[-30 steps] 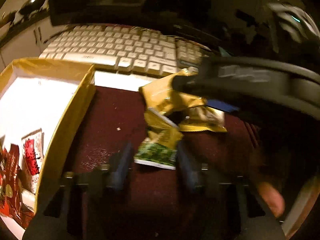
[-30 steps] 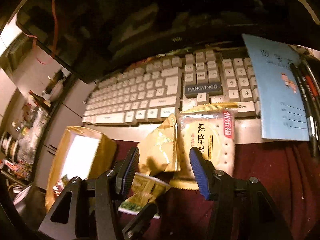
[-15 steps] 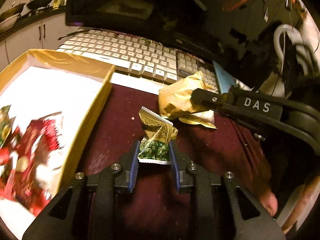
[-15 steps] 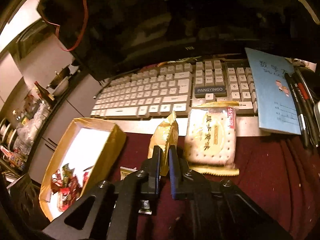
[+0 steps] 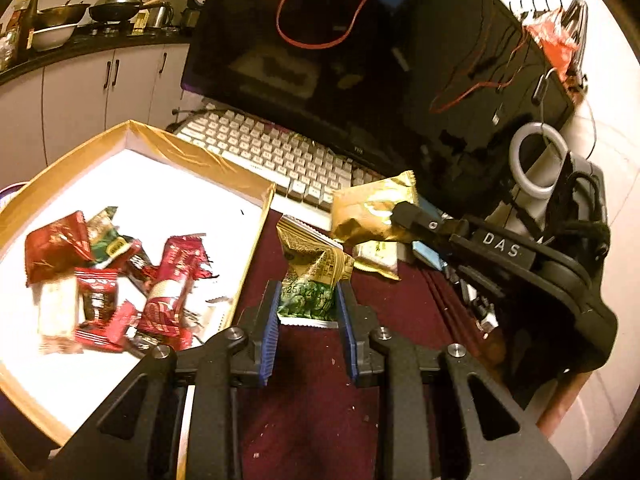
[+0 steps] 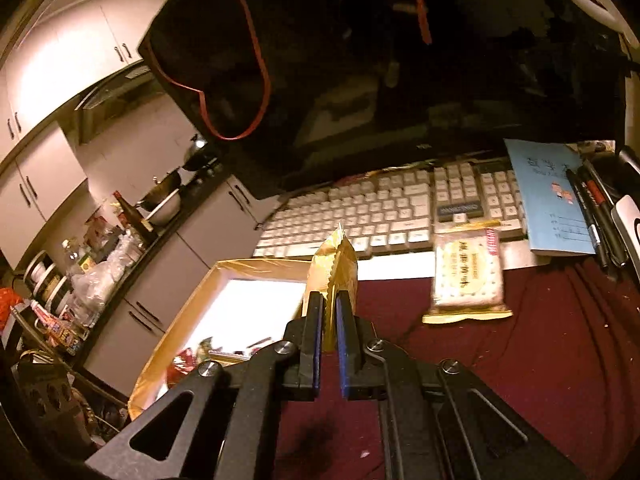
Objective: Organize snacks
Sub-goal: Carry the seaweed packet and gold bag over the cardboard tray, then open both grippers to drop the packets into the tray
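Snacks ride in both my tongs, the green packet [image 5: 307, 299] clamped in my left gripper [image 5: 307, 322] just right of the gold box [image 5: 256, 236], the gold packet [image 6: 334, 270] pinched upright in my right gripper [image 6: 329, 344] farther off.

Red snack wrappers [image 5: 168, 300] motion-blurred.

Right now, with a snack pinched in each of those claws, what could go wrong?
The right gripper pinches only the crimped edge of the gold packet, so it might slip out. The green packet in the left gripper is near the box wall and could snag on it.
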`<state>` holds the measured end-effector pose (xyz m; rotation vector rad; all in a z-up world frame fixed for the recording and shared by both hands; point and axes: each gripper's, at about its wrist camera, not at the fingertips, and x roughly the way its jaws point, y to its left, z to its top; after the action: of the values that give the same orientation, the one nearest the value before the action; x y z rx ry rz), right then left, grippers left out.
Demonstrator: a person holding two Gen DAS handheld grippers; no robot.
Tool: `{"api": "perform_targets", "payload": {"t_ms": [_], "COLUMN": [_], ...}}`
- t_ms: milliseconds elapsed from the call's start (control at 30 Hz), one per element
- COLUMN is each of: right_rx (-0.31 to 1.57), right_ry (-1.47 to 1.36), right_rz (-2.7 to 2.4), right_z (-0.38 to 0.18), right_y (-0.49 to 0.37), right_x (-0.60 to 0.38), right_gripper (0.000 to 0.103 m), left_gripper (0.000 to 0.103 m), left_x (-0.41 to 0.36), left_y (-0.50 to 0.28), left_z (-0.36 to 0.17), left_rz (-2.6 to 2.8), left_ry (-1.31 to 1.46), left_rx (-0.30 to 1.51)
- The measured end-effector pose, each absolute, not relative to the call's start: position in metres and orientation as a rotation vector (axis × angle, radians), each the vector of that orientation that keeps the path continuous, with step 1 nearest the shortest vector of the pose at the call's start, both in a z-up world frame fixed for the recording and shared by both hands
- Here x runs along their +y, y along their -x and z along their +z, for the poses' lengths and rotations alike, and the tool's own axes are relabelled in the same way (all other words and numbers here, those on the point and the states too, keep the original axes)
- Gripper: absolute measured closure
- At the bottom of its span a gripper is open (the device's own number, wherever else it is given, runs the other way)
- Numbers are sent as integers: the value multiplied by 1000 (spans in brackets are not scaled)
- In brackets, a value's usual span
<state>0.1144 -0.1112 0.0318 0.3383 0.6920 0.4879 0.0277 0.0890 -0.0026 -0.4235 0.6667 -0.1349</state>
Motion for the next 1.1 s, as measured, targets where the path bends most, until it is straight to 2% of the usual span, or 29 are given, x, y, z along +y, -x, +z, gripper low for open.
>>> {"api": "perform_targets", "payload": {"t_ms": [167,600,1100], "right_rx": [679,750,821], "right_ry": [-334,-325,-309], "right_rz": [556,695,683], "right_z": [40,20,-5], "right_y": [-102,-95,-119], "right_x": [-90,-29,8], "right_gripper": [97,97,97], "left_gripper": [79,79,79], "left_x": [117,206,178], "left_y": [-17,-3,-24], "left_z": [2,-30,-42], "left_rz": [-114,8,88], "left_ry": [450,607,458], "left_rx": [653,692,783]}}
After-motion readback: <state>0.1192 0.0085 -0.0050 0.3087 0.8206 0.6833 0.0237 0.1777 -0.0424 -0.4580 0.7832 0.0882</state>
